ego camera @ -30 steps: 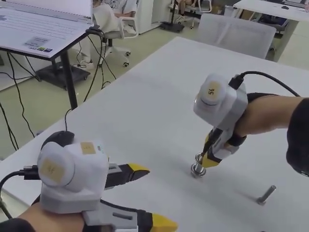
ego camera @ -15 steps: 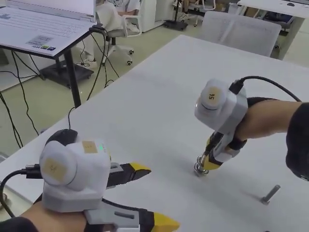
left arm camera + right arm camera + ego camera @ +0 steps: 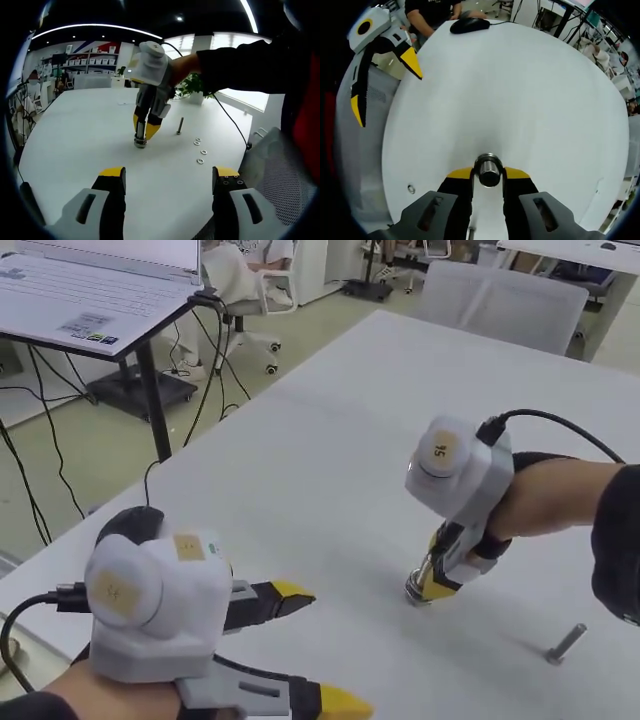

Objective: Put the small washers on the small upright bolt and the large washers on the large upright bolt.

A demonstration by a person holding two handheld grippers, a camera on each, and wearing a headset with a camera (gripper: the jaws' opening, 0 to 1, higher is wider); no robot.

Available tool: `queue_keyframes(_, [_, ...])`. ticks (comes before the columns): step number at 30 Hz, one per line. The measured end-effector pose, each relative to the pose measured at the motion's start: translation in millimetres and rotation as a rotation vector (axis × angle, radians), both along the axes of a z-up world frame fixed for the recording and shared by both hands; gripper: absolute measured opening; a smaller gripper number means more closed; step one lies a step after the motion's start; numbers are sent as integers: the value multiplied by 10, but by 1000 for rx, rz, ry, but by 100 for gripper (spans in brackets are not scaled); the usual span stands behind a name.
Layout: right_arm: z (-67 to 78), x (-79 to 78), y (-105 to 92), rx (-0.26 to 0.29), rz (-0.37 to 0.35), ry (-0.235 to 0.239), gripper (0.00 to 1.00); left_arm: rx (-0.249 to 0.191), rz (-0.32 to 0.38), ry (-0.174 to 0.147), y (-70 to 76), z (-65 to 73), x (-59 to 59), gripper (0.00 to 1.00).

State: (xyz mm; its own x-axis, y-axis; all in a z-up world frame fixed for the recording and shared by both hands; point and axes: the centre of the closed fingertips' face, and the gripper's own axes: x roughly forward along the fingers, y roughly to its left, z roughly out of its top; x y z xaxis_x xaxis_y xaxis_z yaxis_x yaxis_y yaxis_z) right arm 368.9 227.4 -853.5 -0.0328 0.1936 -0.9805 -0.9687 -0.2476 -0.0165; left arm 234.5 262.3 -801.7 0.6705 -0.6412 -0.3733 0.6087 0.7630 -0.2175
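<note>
The large bolt (image 3: 489, 171) stands upright on the white table, with a washer stack at its foot (image 3: 140, 143). My right gripper (image 3: 430, 583) points down over it, its yellow-tipped jaws pressed against both sides of the bolt, shut on it. The small bolt (image 3: 566, 643) stands apart to the right. Several loose washers (image 3: 201, 151) lie beyond it, and one more washer (image 3: 411, 189) lies near the right gripper. My left gripper (image 3: 318, 650) hovers low at the table's near edge, open and holding nothing.
The table edge (image 3: 60, 540) runs close behind my left gripper. A black mouse (image 3: 469, 24) lies near that edge. A desk with a laptop (image 3: 90, 290) and office chairs stand on the floor to the left.
The right gripper has sunk slightly over the large bolt, so its tips cover more of it. The left gripper has stayed put.
</note>
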Motion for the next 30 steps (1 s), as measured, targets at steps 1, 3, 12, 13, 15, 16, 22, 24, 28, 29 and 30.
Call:
queue_keyframes(1, [-8,0,-4,-3,-3,3,22,0,1,-1,1,1,1,70])
queue_keyframes(3, [-24,10,-1,-1,-2,0,22,0,0,2,2,-2,-2,70])
queue_keyframes(12, [-60,15,9,7,-8,2,22,3,-7,8,2,-19,-6,70])
queue_keyframes(13, [-63,14,10,7,-10,3,22,2,-8,8,0,-18,-6,70])
queue_keyframes(15, [-73,17,7,6,-11,2,22,2,-8,8,-1,-21,-7,70])
queue_keyframes(16, [-80,17,2,4,-12,2,22,1,-9,10,-2,-24,-10,69])
queue_keyframes(22, [-109,12,0,5,-15,-1,23,1,-6,12,8,-34,-25,69])
queue_keyframes(24, [-118,7,-9,0,-17,0,23,1,-5,11,9,-33,-22,69])
queue_keyframes(28, [-123,12,-7,3,-17,-1,23,0,-5,11,4,-33,-23,69])
queue_keyframes(29, [-123,13,-6,4,-14,-1,23,1,-5,11,4,-36,-23,69])
queue_keyframes(30, [-122,11,-6,5,-15,0,23,1,-4,12,4,-36,-23,69])
